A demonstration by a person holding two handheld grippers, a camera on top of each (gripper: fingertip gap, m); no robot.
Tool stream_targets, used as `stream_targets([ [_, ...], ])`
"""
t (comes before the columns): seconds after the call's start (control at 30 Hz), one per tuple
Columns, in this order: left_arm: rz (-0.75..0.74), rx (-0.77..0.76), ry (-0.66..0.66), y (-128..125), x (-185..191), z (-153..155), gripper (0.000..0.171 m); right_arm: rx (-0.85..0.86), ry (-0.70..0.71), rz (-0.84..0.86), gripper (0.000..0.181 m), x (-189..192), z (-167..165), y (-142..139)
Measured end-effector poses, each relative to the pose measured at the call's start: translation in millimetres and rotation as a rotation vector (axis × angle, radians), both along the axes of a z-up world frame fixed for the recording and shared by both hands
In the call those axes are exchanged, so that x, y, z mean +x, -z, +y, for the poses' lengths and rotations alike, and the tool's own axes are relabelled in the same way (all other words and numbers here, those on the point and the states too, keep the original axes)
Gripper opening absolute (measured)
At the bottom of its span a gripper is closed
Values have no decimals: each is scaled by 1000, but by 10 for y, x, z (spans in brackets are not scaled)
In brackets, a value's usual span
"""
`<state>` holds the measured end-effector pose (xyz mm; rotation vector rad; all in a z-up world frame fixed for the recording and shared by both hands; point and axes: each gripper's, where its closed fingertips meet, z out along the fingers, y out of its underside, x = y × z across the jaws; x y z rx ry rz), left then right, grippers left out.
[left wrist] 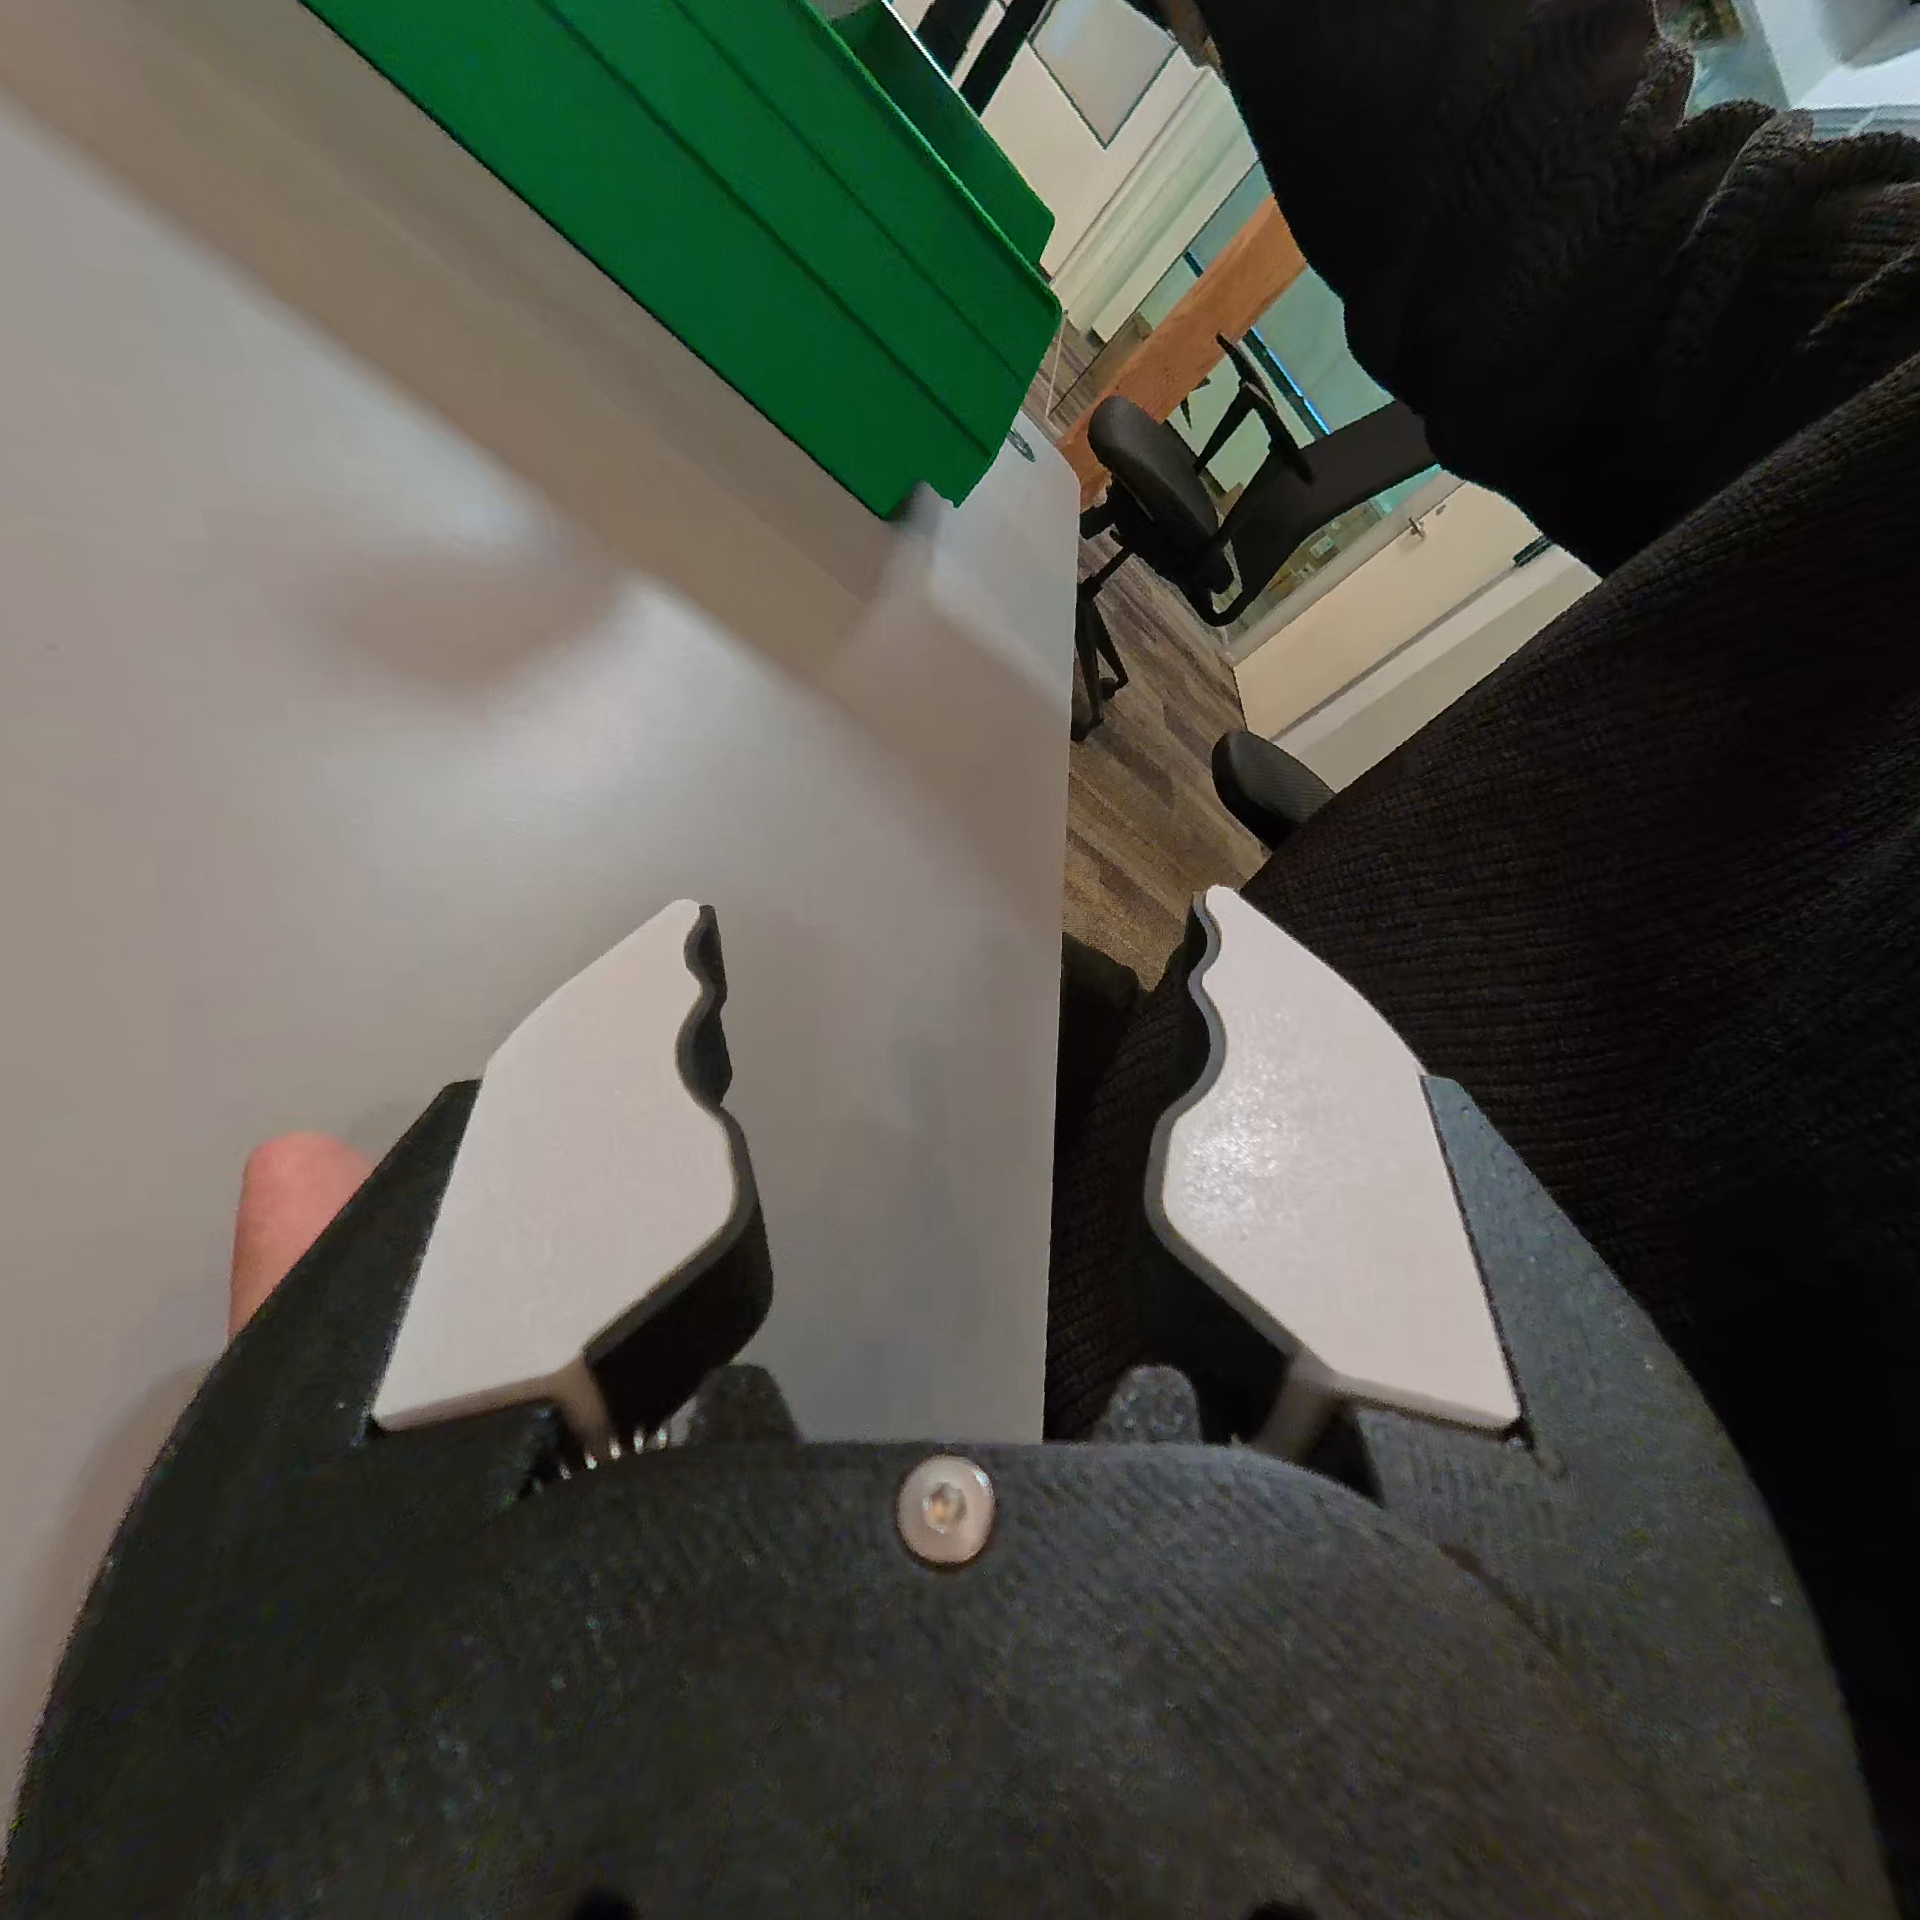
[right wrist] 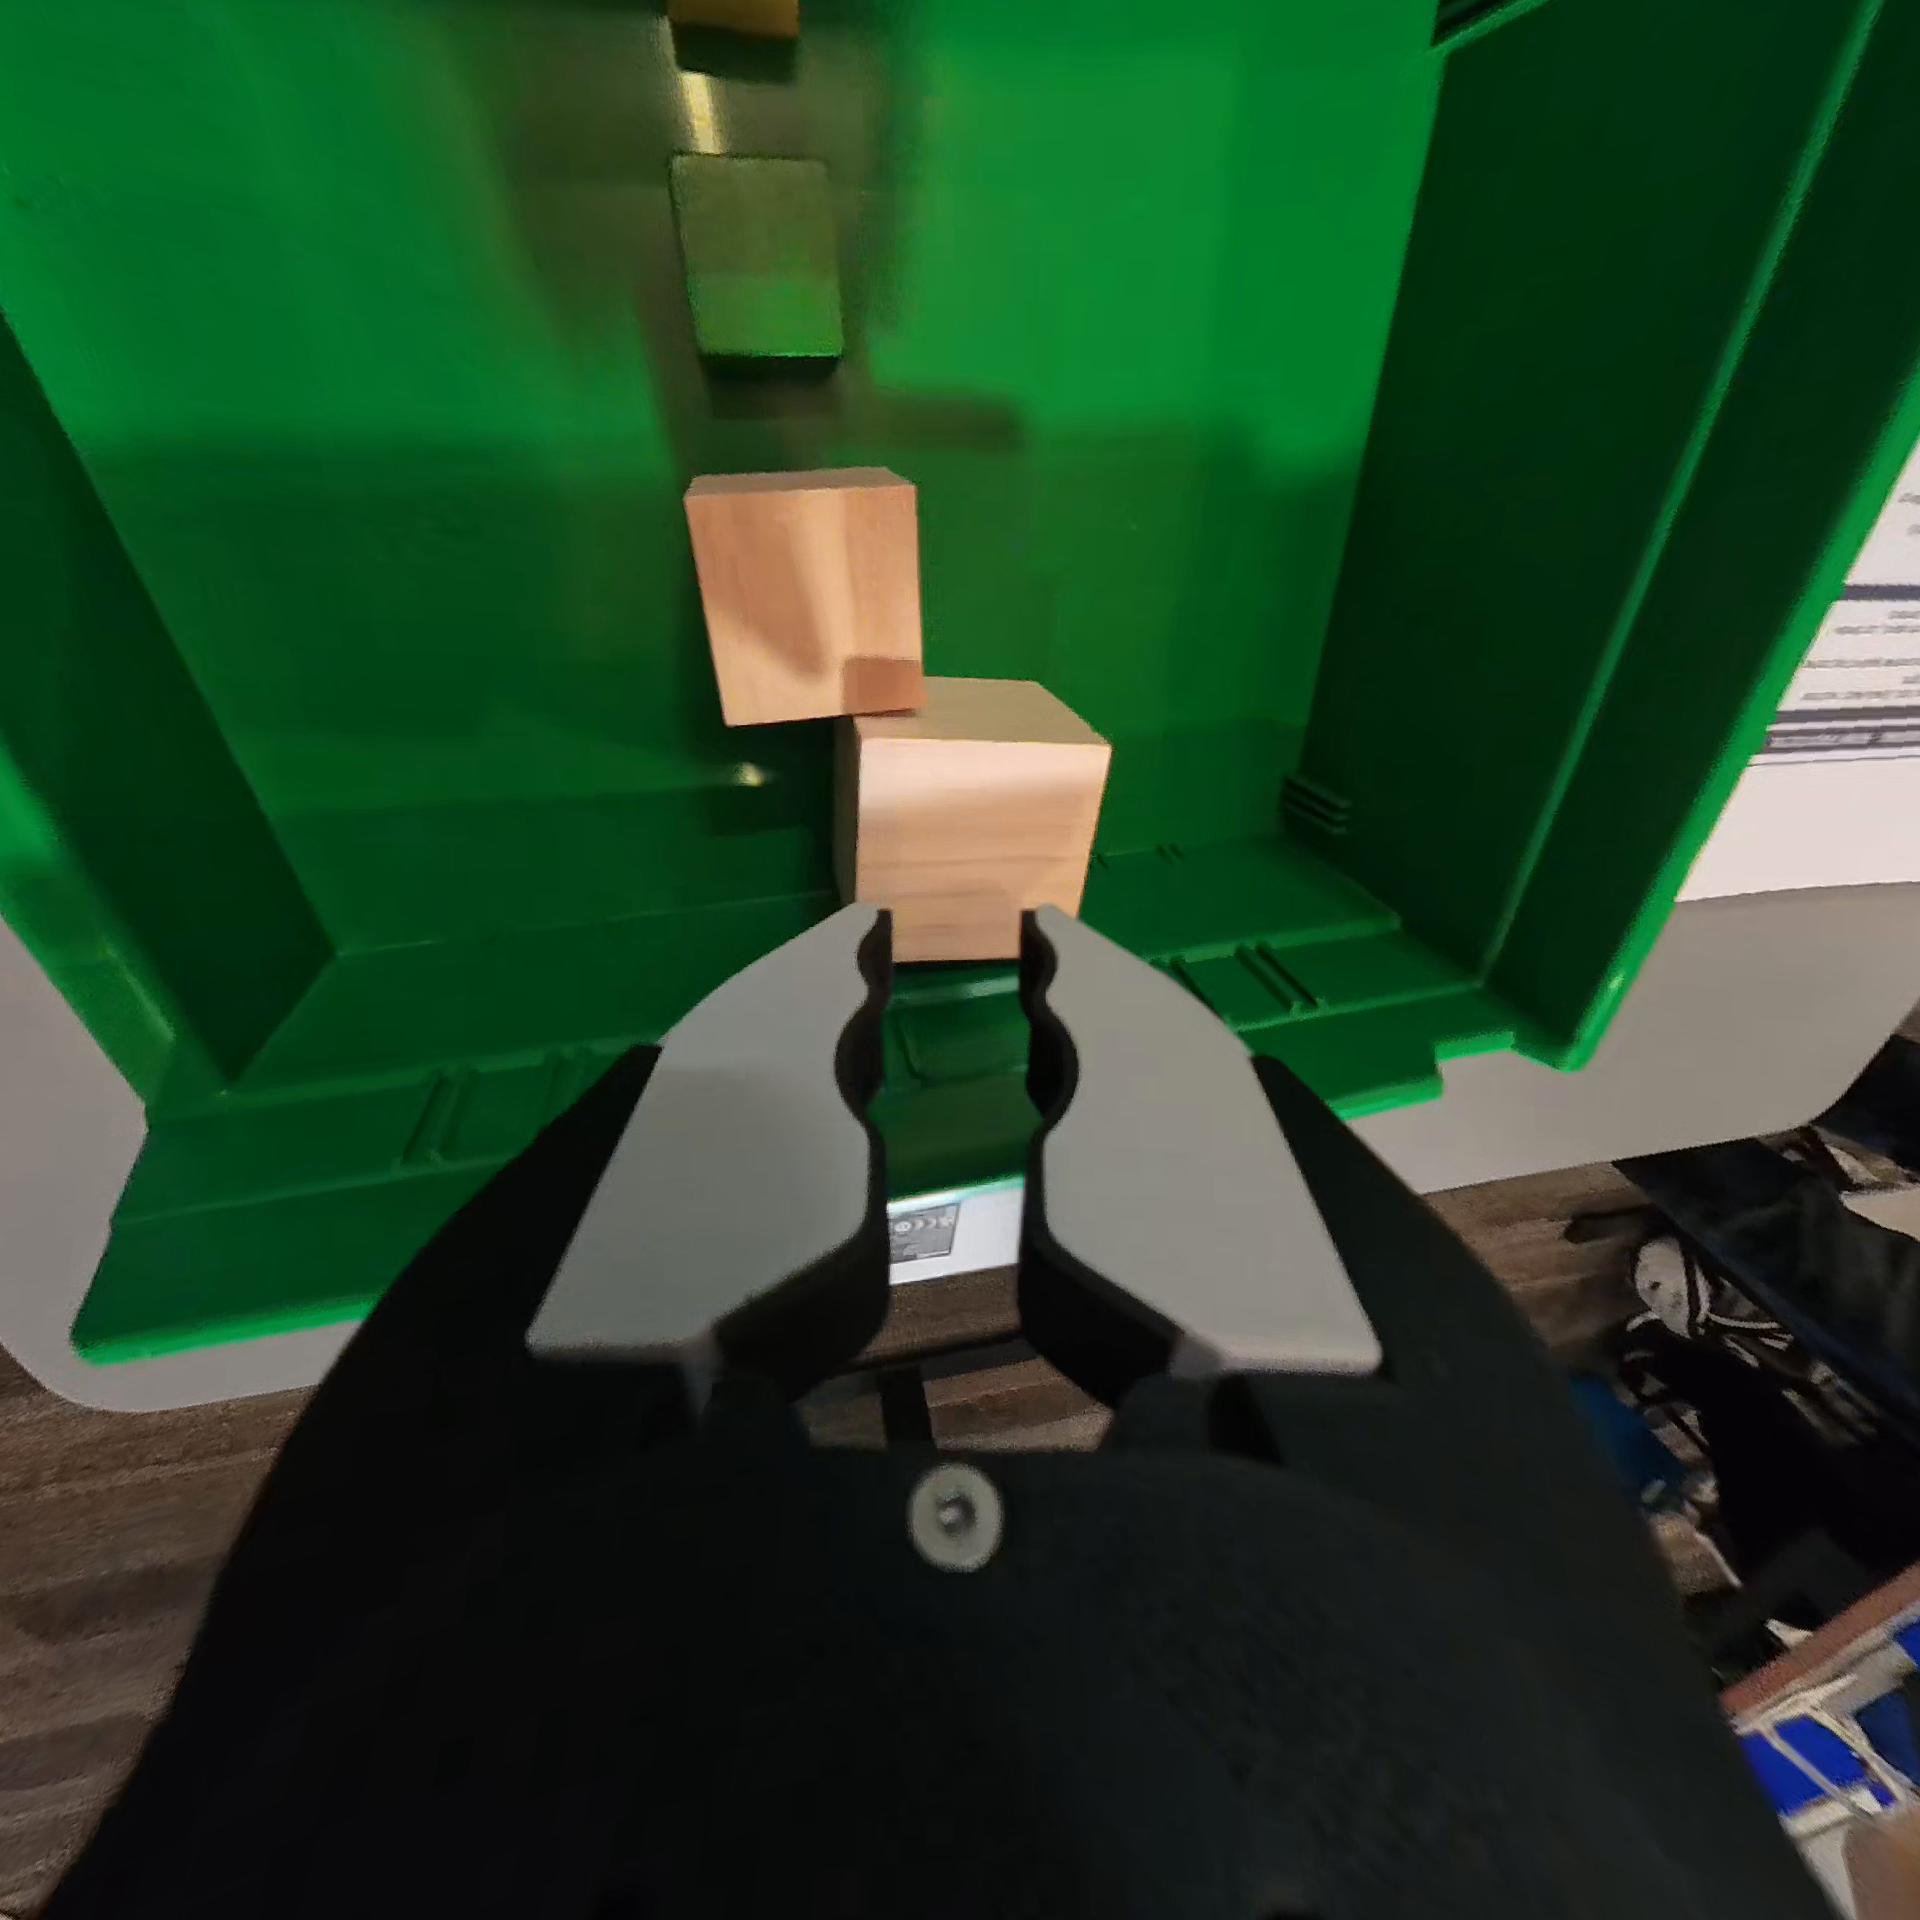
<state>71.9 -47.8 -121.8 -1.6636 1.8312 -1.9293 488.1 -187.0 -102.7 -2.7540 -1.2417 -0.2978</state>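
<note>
Right wrist view looks down past the right gripper (right wrist: pixel 954 925), whose fingers (right wrist: pixel 727 1122) stand a narrow gap apart and grasp nothing, their tips hanging just short of a pale wooden cube (right wrist: pixel 971 821). That cube sits inside a green tray (right wrist: pixel 312 727), close to the tray's near wall, and the tray itself rests near the front edge of the white worktop (right wrist: pixel 1662 997). A second wooden cube (right wrist: pixel 805 592), slightly redder, lies just behind the first and to its left, one corner overlapping it in the picture; whether the two touch cannot be told. Farther back along the tray floor lies a green block (right wrist: pixel 758 255), and a yellow block (right wrist: pixel 732 12) is cut off by the top of the picture. A printed sheet (right wrist: pixel 1860 665) lies on the worktop to the right of the tray, and a small label (right wrist: pixel 925 1236) shows at the worktop's front edge between the fingers. Left wrist view shows the left gripper (left wrist: pixel 956 914) with its fingers (left wrist: pixel 582 1174) spread wide and empty, held at the worktop's edge (left wrist: pixel 520 831), well apart from the tray's outer wall (left wrist: pixel 748 229). A fingertip (left wrist: pixel 286 1216) of the person peeks from behind the gripper body, a dark knitted sleeve (left wrist: pixel 1610 987) fills the right side, and an office chair (left wrist: pixel 1174 488) stands on the floor beyond.
</note>
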Motion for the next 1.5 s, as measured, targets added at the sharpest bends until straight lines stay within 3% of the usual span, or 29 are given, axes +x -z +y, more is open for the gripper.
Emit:
stream_targets([
  [0.13,12,-8,4,14,4,-4,85,-51,-12,12,37,-40,31,97],
  [0.27,14,-13,-1,13,6,0,84,-124,45,40,75,-96,81,205],
  [0.3,13,-13,-1,11,4,1,84,-146,48,32,77,-78,81,227],
  [0.6,18,-23,15,14,-14,-14,83,-200,-36,-40,59,42,90,411],
  [1.2,8,-18,19,-6,-25,-30,82,-279,-151,-148,61,-74,-134,393],
  [1.4,9,-19,19,-5,-23,-30,82,-218,-113,-127,73,-127,-71,332],
  [1.5,10,-20,21,-4,-23,-34,82,-141,-89,-43,70,-283,66,321],
])
